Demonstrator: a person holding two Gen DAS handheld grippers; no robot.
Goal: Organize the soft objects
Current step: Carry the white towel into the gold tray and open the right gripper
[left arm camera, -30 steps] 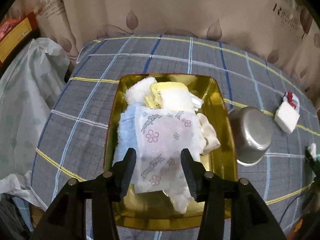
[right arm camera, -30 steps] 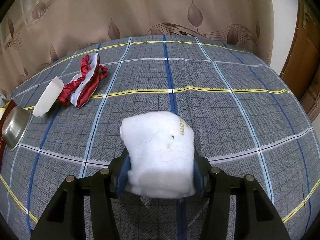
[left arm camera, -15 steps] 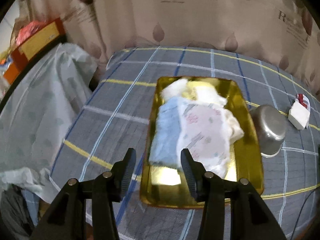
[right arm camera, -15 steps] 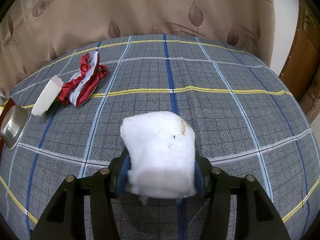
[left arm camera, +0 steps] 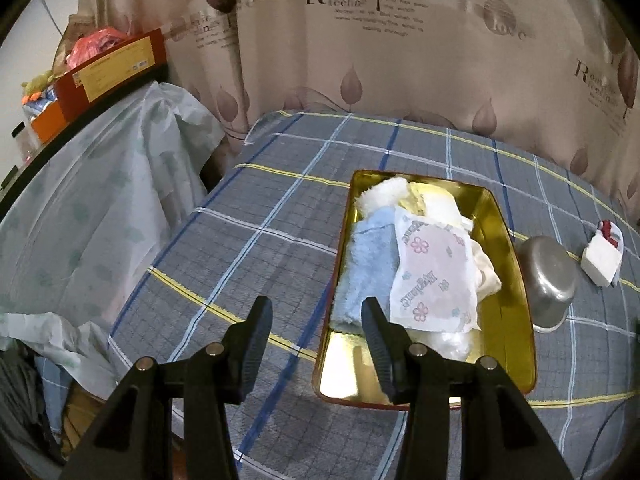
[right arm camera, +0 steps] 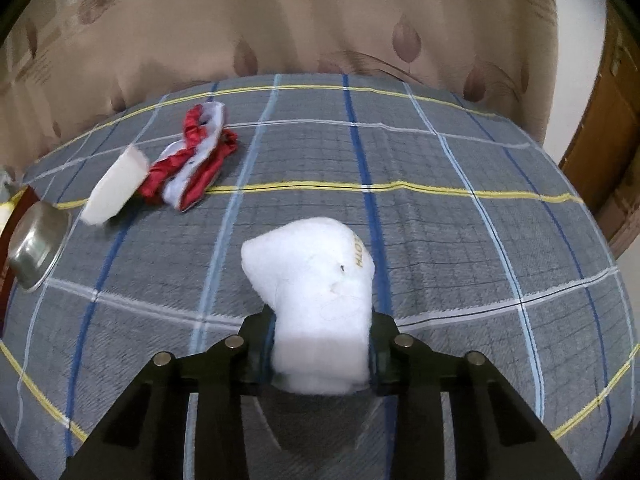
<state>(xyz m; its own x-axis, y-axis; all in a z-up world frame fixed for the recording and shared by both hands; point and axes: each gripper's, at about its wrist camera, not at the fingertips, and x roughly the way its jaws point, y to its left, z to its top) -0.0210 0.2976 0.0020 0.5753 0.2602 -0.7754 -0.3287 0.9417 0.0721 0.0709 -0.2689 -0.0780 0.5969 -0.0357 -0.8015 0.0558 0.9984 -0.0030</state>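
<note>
A: Right now the right gripper (right arm camera: 322, 344) has just been closing its jaws on the folded white towel (right arm camera: 316, 280), and the pads are pinching it at the near end. It's sitting over the checked tabletop (right arm camera: 460, 216), well apart from the gold tray (left arm camera: 516, 320).

B: Left side?

A: The left gripper (left arm camera: 316, 338) has its jaws apart with nothing between them, hovering over the tabletop just beside the tray's near-left corner.

B: How will the towel handle?

A: My guess is light, soft, squashy. It's already necked in where the pads bite, and the free end bulges out. It'll likely sag or unfold if carried by one edge. Better to hold across the full stack of folds, as it does now.

B: What about the tray?

A: It's already holding a blue towel (left arm camera: 366, 268), a flowered plastic pack (left arm camera: 434, 276) and some pale cloths. Room's tight, with a bare strip at the near end.

B: Anything left out?

A: A white block (right arm camera: 114, 184), a red and white cloth (right arm camera: 196, 160) and a steel bowl (right arm camera: 36, 244), by the tray.
</note>
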